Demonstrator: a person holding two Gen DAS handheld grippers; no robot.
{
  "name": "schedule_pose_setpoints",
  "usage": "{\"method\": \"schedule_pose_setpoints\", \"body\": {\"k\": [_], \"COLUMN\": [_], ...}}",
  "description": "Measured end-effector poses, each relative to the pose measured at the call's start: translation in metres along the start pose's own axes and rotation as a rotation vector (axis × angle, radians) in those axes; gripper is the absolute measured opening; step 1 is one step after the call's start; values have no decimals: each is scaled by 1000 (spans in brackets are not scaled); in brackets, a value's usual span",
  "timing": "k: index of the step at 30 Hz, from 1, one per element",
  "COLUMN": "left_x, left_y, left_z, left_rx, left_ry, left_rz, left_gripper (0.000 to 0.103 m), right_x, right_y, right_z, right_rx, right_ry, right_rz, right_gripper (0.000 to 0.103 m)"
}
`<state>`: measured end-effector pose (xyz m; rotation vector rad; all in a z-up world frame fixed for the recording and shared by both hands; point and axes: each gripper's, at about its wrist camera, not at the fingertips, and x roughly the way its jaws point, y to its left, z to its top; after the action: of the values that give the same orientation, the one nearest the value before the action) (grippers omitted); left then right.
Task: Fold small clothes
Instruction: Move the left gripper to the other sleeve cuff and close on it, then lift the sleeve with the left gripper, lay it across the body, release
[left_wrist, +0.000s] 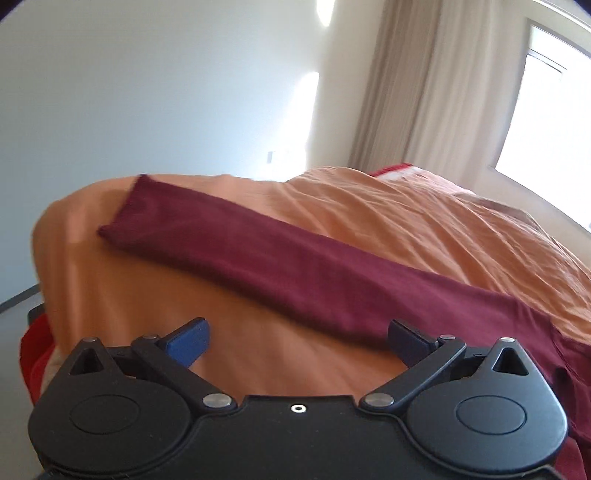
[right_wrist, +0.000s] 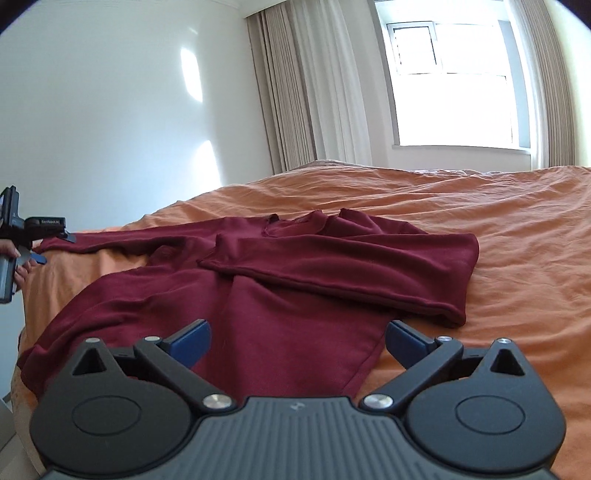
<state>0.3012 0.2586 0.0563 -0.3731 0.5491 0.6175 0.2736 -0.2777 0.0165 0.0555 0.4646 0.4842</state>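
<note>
The left claw (left_wrist: 297, 345) is seen spread wide, its blue-padded fingers (left_wrist: 188, 341) well apart and nothing gripped between them. Only the orange bedcover (left_wrist: 424, 221) is framed in the gap, while the right-hand finger is placed just beside the edge of an outstretched sleeve (left_wrist: 258, 266); whether it is touched cannot be told. The same claw is seen small at the far left of the right wrist view (right_wrist: 40, 247), held in a person's hand (right_wrist: 14, 258) near the tip of that sleeve, with its fingers parted.

The right claw (right_wrist: 295, 345) is likewise held wide open, and nothing is gripped. Its left finger is seen over the body of the dark red long-sleeved knit top (right_wrist: 258, 295), and its right finger over the bedcover just beyond the garment's side edge.

The top is laid flat on the wrinkled orange bedcover of a bed, near the bed's corner. Its long axis is run from the hem, nearest the right claw, away to the neckline (right_wrist: 291, 223), which is pointed toward the window (right_wrist: 450, 85). One sleeve (right_wrist: 332, 273) has been folded across the chest, with its cuff end directed to the left. The other sleeve is stretched straight out sideways toward the left claw.

Beige curtains (right_wrist: 295, 92) are hung beside the window.
</note>
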Motion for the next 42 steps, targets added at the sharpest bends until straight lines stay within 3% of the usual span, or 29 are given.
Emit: {"method": "schedule_pose_setpoints", "body": {"k": [4, 10, 14, 18, 22, 24, 26, 28, 35, 39, 42], "left_x": [13, 19, 18, 13, 16, 16, 9, 2, -18, -37, -53], "left_y": [46, 60, 57, 66, 70, 70, 68, 63, 10, -48, -97], "left_z": [20, 29, 29, 29, 33, 34, 34, 36, 55, 65, 65], "left_rx": [-138, -284, -353, -468, -495, -497, -487, -458, -294, -133, -2], "left_ry": [-11, -54, -112, -179, -184, -189, -201, -214, -312, -402, -463], "left_rz": [71, 94, 139, 91, 100, 107, 117, 123, 88, 54, -24], "left_gripper": [103, 101, 83, 65, 32, 24, 11, 6, 4, 4, 4], "right_x": [7, 16, 16, 16, 16, 16, 15, 15, 9, 2, -4], "right_y": [7, 3, 0, -1, -3, -4, -5, -5, -8, -13, -19], "right_z": [-7, -9, -11, -15, -17, -17, -17, -17, -16, -16, -15], "right_rx": [-5, 58, 66, 65, 76, 82, 84, 82, 101, 114, 114], "right_ry": [32, 34, 38, 53, 52, 49, 48, 45, 5, -29, -47], "right_rz": [-22, -43, -46, -46, -46, -46, -45, -39, -48, -72, -85], "right_gripper": [103, 103, 103, 103, 103, 103, 103, 103, 103, 103, 103]}}
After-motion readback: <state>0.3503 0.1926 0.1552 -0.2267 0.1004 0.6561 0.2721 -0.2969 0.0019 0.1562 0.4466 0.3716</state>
